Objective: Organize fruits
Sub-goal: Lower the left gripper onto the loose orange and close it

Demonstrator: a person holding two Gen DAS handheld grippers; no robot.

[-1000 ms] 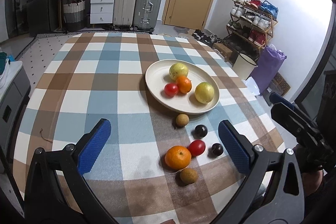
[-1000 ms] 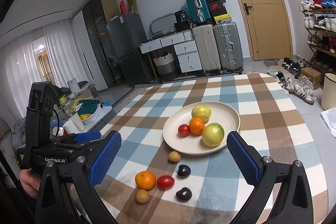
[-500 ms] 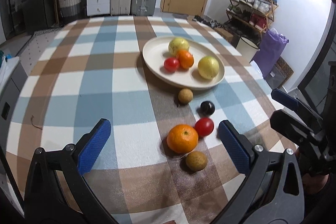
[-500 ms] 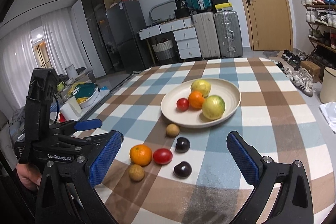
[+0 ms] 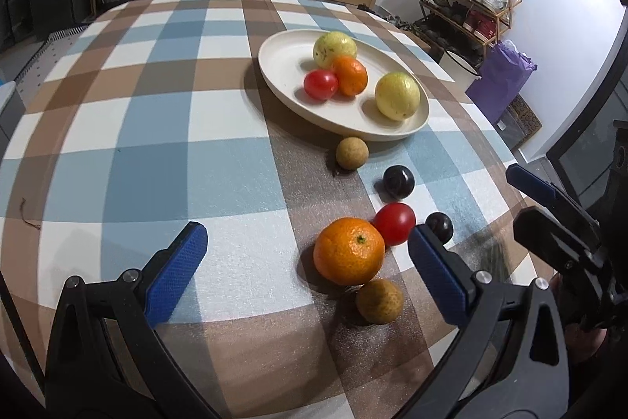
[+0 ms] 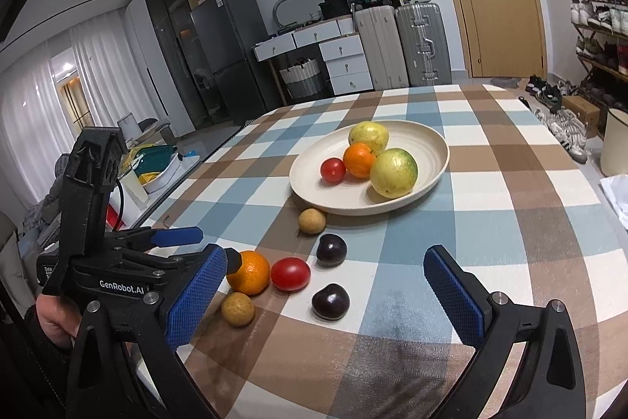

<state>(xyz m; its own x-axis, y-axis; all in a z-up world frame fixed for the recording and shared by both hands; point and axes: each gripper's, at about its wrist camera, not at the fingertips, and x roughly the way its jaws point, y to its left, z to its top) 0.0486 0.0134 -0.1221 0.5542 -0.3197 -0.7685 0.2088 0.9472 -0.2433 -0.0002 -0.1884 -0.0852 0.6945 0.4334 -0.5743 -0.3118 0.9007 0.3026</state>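
Observation:
A cream plate (image 5: 282,65) (image 6: 431,140) holds two yellow-green guavas, an orange and a red tomato. On the checked cloth in front of it lie an orange (image 5: 348,250) (image 6: 251,271), a red tomato (image 5: 394,218) (image 6: 290,273), two dark plums (image 5: 398,181) (image 6: 330,301), and two brown longans (image 5: 379,301) (image 6: 237,308). My left gripper (image 5: 306,273) is open, low over the cloth, with the orange between its fingers. My right gripper (image 6: 325,297) is open and empty, just before the near plum.
The round table's edge runs close on the right in the left wrist view, where the right gripper (image 5: 557,214) shows. The left gripper (image 6: 129,254) shows at the left of the right wrist view. Suitcases, drawers and a shoe rack stand beyond.
Both grippers have moved forward and lower toward the loose fruit. The orange now lies between the left gripper's fingers. The fruit has not moved.

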